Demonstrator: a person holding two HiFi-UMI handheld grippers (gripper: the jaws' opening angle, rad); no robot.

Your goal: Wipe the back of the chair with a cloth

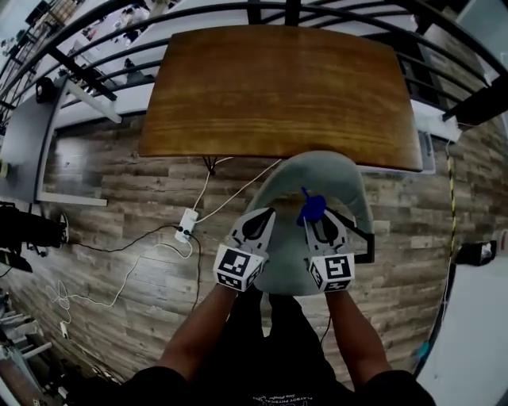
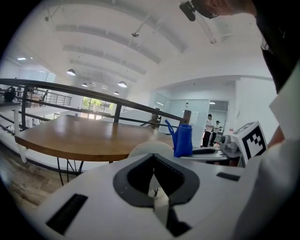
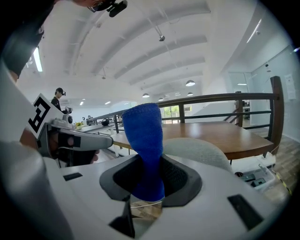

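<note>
A grey padded chair (image 1: 309,238) stands tucked at the wooden table (image 1: 278,95), its back toward me. Both grippers hover over the chair back. My right gripper (image 1: 316,218) is shut on a blue cloth (image 1: 311,208), which sticks up out of its jaws. In the right gripper view the cloth (image 3: 145,145) rises from the right gripper (image 3: 149,161), with the rounded chair back (image 3: 199,152) just beyond. My left gripper (image 1: 260,216) is beside it on the left, shut with nothing in it. The left gripper view shows that left gripper (image 2: 153,161), the chair back (image 2: 151,149) and the cloth (image 2: 183,139).
A black metal railing (image 1: 238,12) curves behind the table. On the plank floor to the left lie a white power strip (image 1: 187,224) and loose cables. Dark equipment (image 1: 24,230) stands at far left. People (image 2: 207,129) stand far off in the left gripper view.
</note>
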